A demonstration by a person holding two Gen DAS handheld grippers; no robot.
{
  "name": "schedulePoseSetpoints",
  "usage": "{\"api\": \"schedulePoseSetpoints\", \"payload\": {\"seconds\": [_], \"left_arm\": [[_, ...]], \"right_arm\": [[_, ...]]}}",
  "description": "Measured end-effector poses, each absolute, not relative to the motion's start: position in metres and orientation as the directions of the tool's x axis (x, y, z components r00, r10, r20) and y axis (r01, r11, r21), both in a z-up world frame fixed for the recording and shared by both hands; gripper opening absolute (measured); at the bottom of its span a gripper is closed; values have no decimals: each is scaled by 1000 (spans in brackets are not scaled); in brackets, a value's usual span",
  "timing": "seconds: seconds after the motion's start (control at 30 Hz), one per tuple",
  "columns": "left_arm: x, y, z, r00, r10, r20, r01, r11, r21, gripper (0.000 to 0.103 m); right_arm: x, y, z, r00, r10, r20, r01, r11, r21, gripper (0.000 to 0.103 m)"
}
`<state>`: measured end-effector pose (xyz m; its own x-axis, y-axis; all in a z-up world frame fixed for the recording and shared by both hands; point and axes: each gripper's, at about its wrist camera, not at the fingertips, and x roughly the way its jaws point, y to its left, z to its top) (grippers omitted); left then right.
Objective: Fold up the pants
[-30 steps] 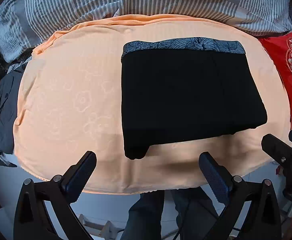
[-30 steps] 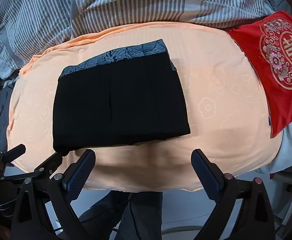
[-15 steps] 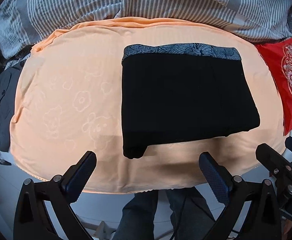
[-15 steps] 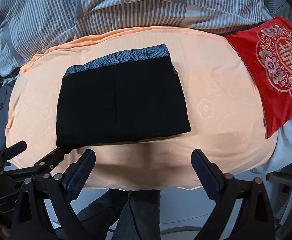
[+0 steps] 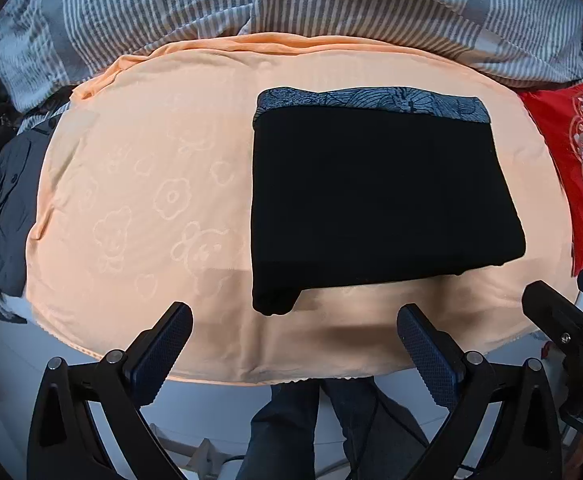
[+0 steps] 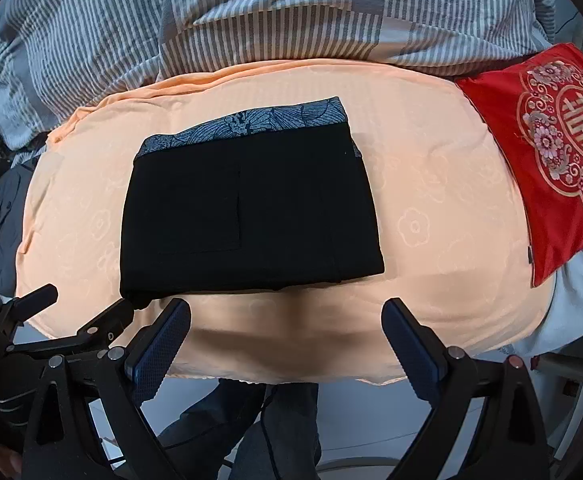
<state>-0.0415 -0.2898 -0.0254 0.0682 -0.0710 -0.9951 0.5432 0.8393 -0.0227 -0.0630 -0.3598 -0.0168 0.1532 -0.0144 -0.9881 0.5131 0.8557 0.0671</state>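
Both the left claw (image 5: pixel 293 334) and right claw (image 6: pixel 287 328) gaped wide, empty, touching nothing, the folded black fabric pants (image 6: pixel 251 208) lying at twelve o'clock.

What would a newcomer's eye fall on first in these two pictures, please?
First, the folded black pants with a grey patterned waistband, lying flat in the middle of the peach embossed blanket. Next, the bright red embroidered cushion at the blanket's right edge. Both the left gripper and right gripper hang open, holding nothing.
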Motion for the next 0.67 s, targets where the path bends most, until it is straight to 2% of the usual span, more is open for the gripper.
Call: {"api": "schedulePoseSetpoints", "payload": {"seconds": [0.67], "left_arm": [[-52, -304, -25, 96, -44, -994, 536, 844, 14, 103]], "right_arm": [[-69, -387, -28, 137, 41, -990, 487, 867, 103, 97]]}}
